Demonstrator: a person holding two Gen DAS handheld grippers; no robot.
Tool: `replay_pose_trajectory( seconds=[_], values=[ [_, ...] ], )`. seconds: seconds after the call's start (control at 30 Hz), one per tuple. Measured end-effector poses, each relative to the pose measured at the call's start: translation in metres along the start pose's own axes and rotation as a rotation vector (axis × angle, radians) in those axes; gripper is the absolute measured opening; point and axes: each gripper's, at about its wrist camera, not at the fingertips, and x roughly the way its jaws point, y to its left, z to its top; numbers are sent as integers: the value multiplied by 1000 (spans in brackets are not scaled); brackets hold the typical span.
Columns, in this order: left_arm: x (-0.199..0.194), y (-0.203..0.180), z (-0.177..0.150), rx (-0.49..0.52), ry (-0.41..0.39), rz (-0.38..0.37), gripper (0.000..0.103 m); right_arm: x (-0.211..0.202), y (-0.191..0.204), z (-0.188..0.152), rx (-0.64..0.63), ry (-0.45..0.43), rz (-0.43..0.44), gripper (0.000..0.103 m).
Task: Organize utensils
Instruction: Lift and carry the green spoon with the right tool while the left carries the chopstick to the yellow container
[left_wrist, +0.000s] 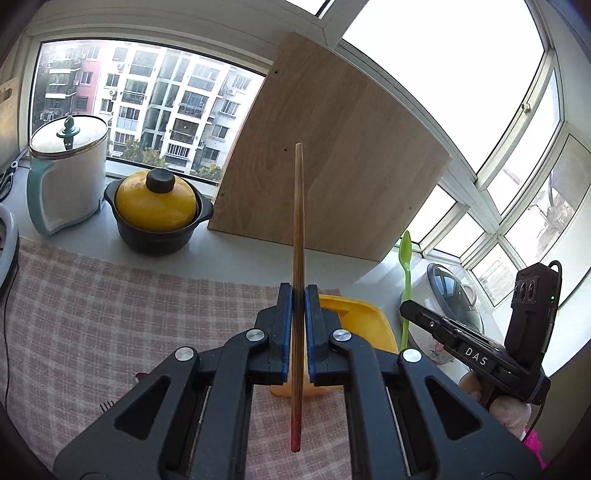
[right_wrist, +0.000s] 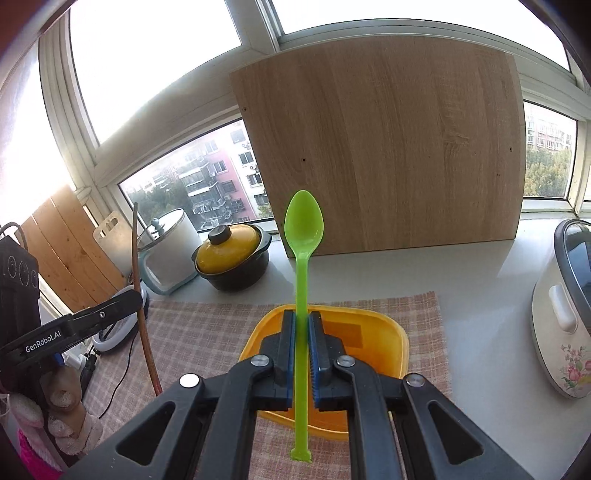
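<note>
- The left tongs (left_wrist: 298, 291) are clenching a wooden chopstick (left_wrist: 298, 229) between their blue pads; the stick is standing nearly upright in the left wrist view, its red-tipped end pointing back toward the camera.
- The right tongs (right_wrist: 302, 317) are clenching a green plastic spoon (right_wrist: 303, 225) by its handle; the bowl is rising above the pads, hollow side facing the camera.
- A yellow container (right_wrist: 391, 332) is lying on the checked cloth (right_wrist: 207, 325) directly below the right tongs; in the left wrist view it is showing just right of the left tongs, partly hidden by them.
- The cloth is covering the near part of the pale worktop (right_wrist: 476, 280).
- A wooden board (right_wrist: 388, 147) is leaning against the window frame at the back of the worktop.
- A black pot with a yellow lid (left_wrist: 157, 206) is sitting beside the board, left of it, next to a white kettle (left_wrist: 66, 173).
- A floral rice cooker (right_wrist: 565, 314) is standing at the right edge of the worktop, well apart from the container.
- A gloved hand (right_wrist: 72, 417) is gripping the left tool's handle, seen at the left edge of the right wrist view.
</note>
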Motion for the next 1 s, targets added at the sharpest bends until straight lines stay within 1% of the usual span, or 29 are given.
replay_pose_trajectory(
  seconds=[0.2, 0.47, 0.8, 1.0],
  values=[
    [27, -15, 16, 22, -4, 3, 4, 11, -15, 15, 19, -13, -22, 4],
    [62, -25, 24, 16, 7, -9, 4, 31, -32, 19, 43, -8, -53, 4],
    [87, -34, 27, 24, 16, -2, 4, 52, -44, 13, 66, 7, -78, 4],
    [91, -35, 13, 62, 43, 7, 4, 54, -43, 5, 67, 7, -67, 4]
  ],
)
